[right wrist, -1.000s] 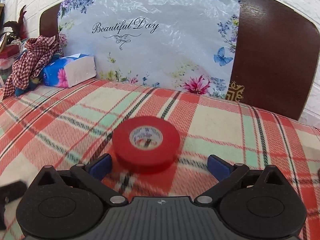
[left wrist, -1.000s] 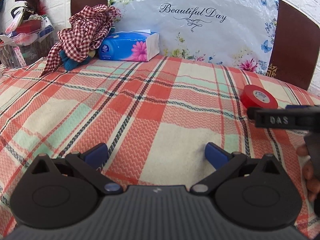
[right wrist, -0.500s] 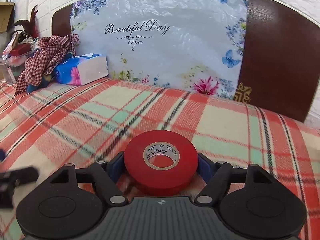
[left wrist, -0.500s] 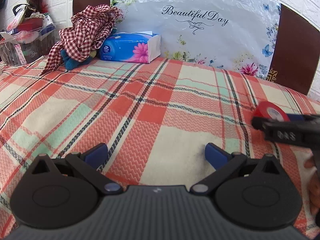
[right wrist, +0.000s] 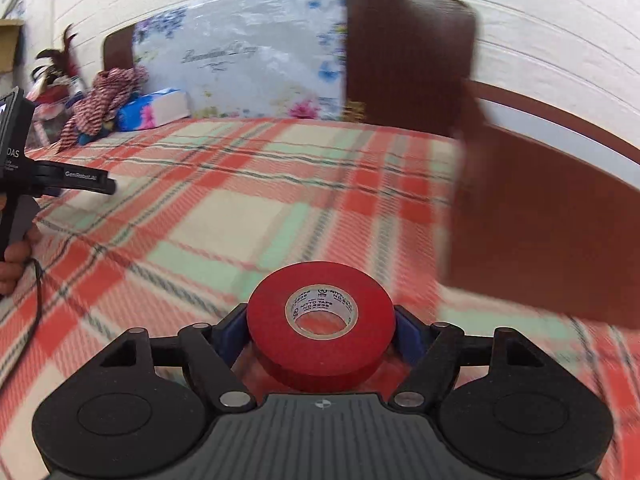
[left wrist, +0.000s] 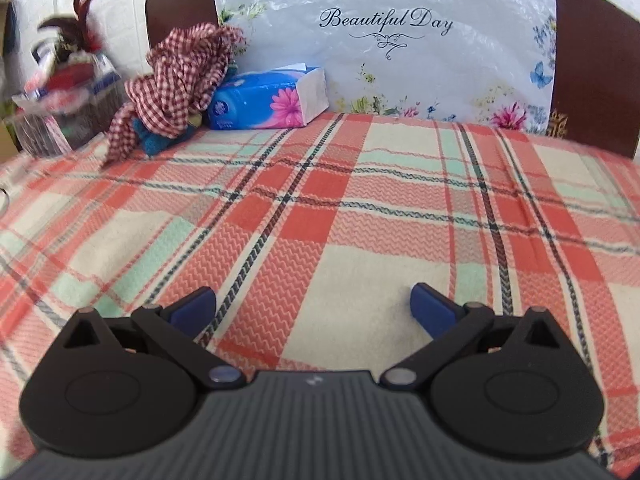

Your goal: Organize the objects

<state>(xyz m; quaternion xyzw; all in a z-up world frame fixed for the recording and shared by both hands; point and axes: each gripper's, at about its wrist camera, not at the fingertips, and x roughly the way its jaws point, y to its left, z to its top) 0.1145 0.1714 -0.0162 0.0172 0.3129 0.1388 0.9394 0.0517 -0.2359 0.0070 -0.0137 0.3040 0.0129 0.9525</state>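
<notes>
The right claw (right wrist: 322, 330) is clamped on the red tape roll (right wrist: 320, 320) — its blue pads press the roll's outer wall from both sides, having just closed in on it, so the roll lies flat between them with its hole facing up. Gripping across the width like this keeps the roll from rolling or tipping while it is carried. The blurred plaid blanket (right wrist: 224, 216) on the bed below suggests the roll is lifted clear and on its way somewhere.

The left claw (left wrist: 313, 308) stands wide apart with nothing between its pads, held low over the blanket — free, it seems, for the next thing. The tissue pack (left wrist: 268, 98) and checked cloth (left wrist: 180, 80) sit touching near the headboard (left wrist: 592, 64), probably where things get gathered.
</notes>
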